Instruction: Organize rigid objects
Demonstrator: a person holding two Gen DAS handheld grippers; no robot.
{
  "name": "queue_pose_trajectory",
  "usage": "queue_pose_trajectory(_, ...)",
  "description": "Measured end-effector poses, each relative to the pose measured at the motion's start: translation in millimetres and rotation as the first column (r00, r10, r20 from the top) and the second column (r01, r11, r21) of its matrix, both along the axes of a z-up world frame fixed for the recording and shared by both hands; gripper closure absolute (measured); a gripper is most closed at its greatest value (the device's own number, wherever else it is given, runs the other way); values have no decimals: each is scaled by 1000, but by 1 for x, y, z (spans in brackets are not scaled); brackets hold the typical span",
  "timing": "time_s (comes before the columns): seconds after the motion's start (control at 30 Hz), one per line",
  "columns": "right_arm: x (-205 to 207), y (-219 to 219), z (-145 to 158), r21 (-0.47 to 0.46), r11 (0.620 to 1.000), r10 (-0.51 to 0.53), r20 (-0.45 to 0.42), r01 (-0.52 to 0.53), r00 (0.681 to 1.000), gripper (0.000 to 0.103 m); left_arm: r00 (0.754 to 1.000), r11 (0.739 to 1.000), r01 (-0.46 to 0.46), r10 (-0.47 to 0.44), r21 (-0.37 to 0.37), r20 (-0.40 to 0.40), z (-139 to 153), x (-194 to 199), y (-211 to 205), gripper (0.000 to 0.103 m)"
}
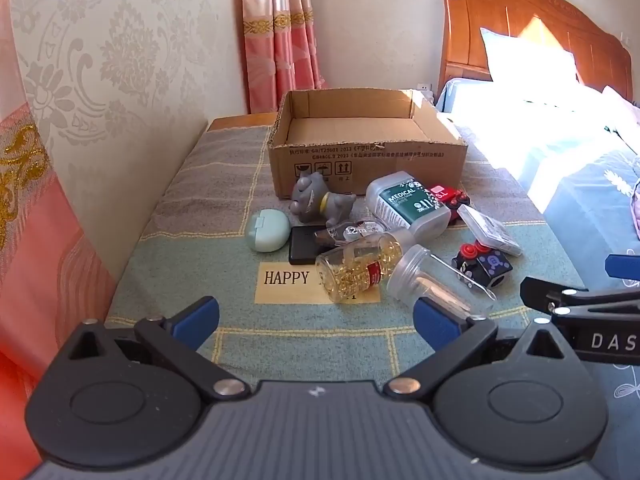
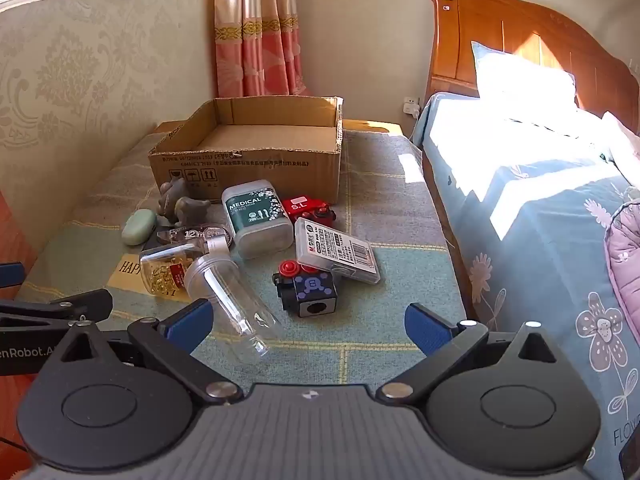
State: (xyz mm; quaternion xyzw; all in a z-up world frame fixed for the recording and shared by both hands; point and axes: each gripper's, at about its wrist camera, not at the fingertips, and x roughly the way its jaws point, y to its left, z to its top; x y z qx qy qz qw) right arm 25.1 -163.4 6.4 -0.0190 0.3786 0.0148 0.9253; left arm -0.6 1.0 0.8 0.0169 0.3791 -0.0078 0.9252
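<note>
Rigid objects point(image 2: 256, 248) all lay loose on the tabletop point(image 2: 384, 320); cardboard box point(image 1: 366, 152) sat empty behind them.
Nothing sorted yet: my left tongs point(image 1: 316, 322) and right tongs point(image 2: 308, 326) both gaped wide, holding nothing.
</note>
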Motion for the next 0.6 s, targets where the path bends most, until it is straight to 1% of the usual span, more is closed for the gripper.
queue_pose_trajectory(0.1,-2,-1,0,10,1000,1,-13,-1,1000,0,1000,1000,-7,8,-17,7,2,-1,4,0)
queue_pose_trajectory(0.13,-2,-1,0,13,1000,2,-14,-1,1000,0,1000,1000,-2,1,16,10,0,-2,-2,0)
queue_pose_trajectory(0.27,-1,-1,0,16,1000,4,-16,-4,1000,0,1000,1000,2,-2,-4,9,3,-3,0,0)
queue_pose_trajectory(0.6,-1,-2,1,10,1000,4,-9,-3,1000,0,1000,1000,5,-5,-3,7,4,-2,-1,0)
